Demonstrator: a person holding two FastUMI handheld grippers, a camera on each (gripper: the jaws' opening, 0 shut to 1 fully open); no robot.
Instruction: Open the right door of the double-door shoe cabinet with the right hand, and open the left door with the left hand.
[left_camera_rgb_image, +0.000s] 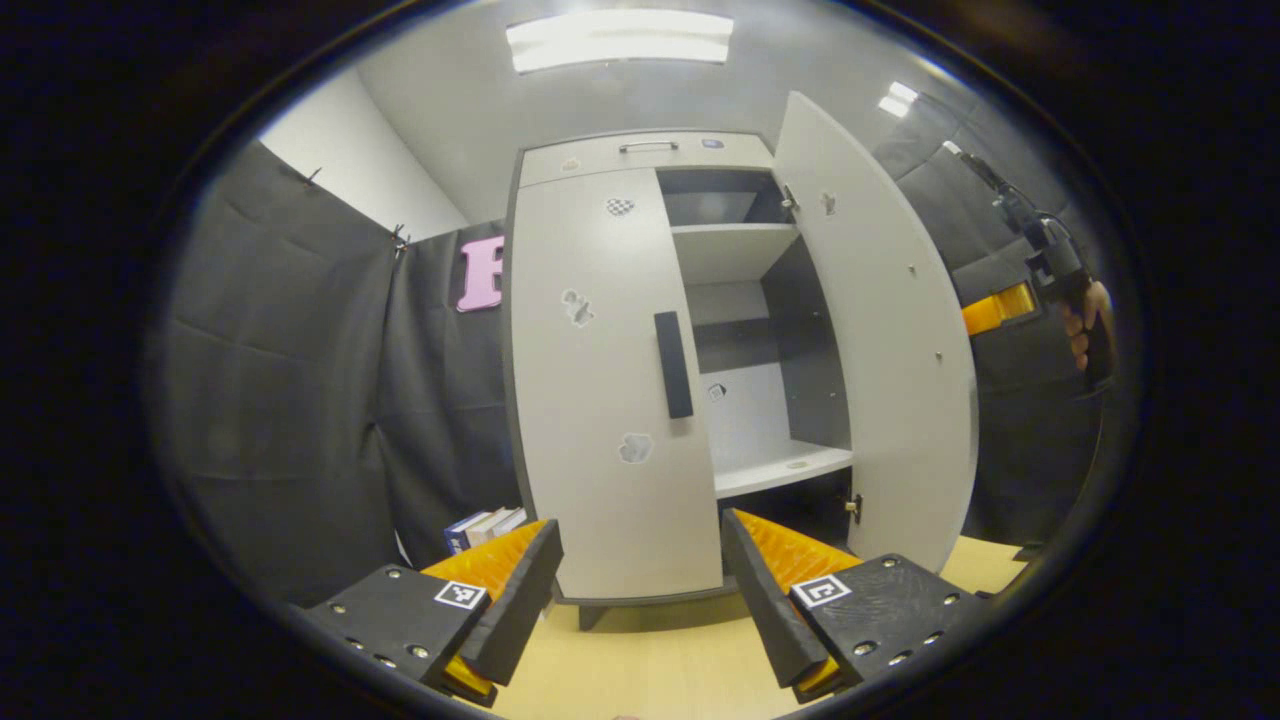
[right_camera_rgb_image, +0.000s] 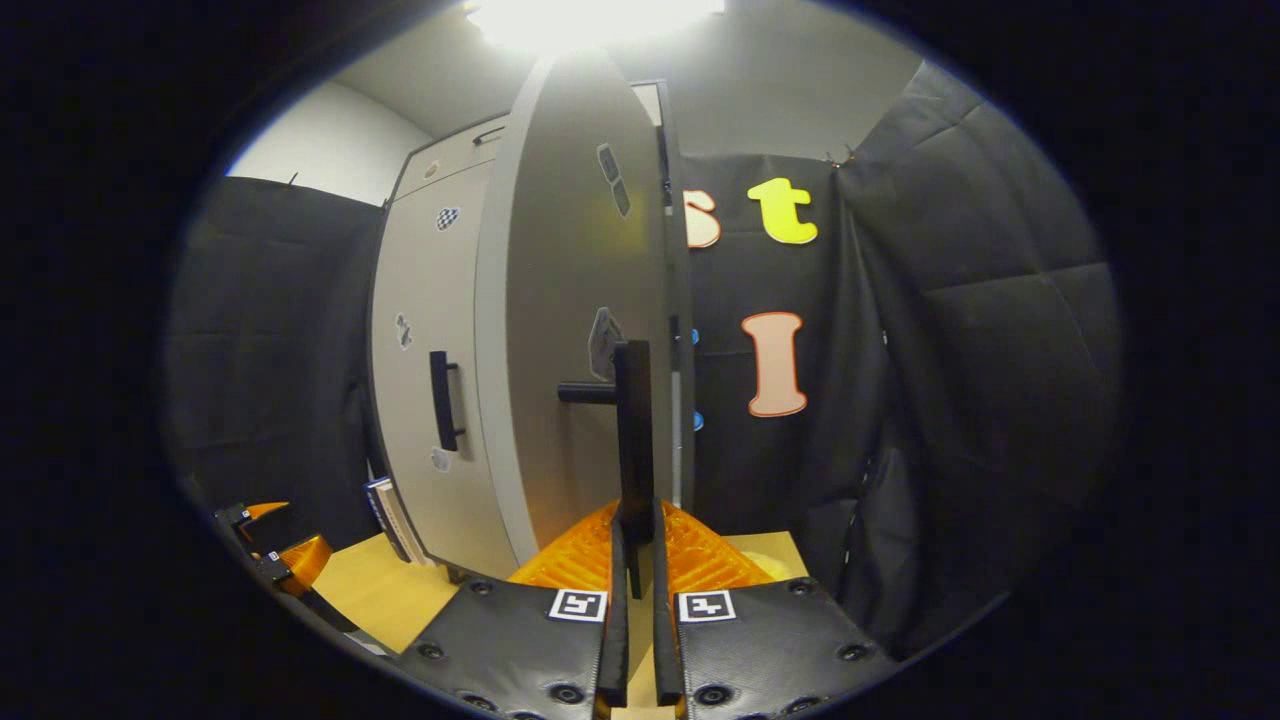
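Black cloth hangs around the booth on every side, and a pale wooden floor (left_camera_rgb_image: 660, 660) carries the grey shoe cabinet (left_camera_rgb_image: 640, 150), which stands against the cloth under a bright ceiling light (left_camera_rgb_image: 620, 40). In the left gripper view the cabinet's right door (left_camera_rgb_image: 880, 340) is swung wide open, showing shelves (left_camera_rgb_image: 735, 250) inside, while the left door (left_camera_rgb_image: 600, 400) is closed, its dark upright handle (left_camera_rgb_image: 673, 363) near the inner edge. The left hand-held gripper (left_camera_rgb_image: 640, 590) hangs in front of that closed door, well apart from it, with its fingers spread wide and nothing between them. A few books (left_camera_rgb_image: 485, 527) lean beside the cabinet's lower left corner. At the far right of this view a person's hand (left_camera_rgb_image: 1090, 330) holds the other tool beyond the open door. In the right gripper view the open door (right_camera_rgb_image: 570, 330) is seen nearly edge-on, and the right hand-held gripper (right_camera_rgb_image: 634, 560) has its two fingers closed tight on the lower end of that door's handle (right_camera_rgb_image: 633, 430), one on each side. The closed door's handle (right_camera_rgb_image: 441, 400) shows farther left, and the left tool (right_camera_rgb_image: 285, 555) sits low at the left edge.
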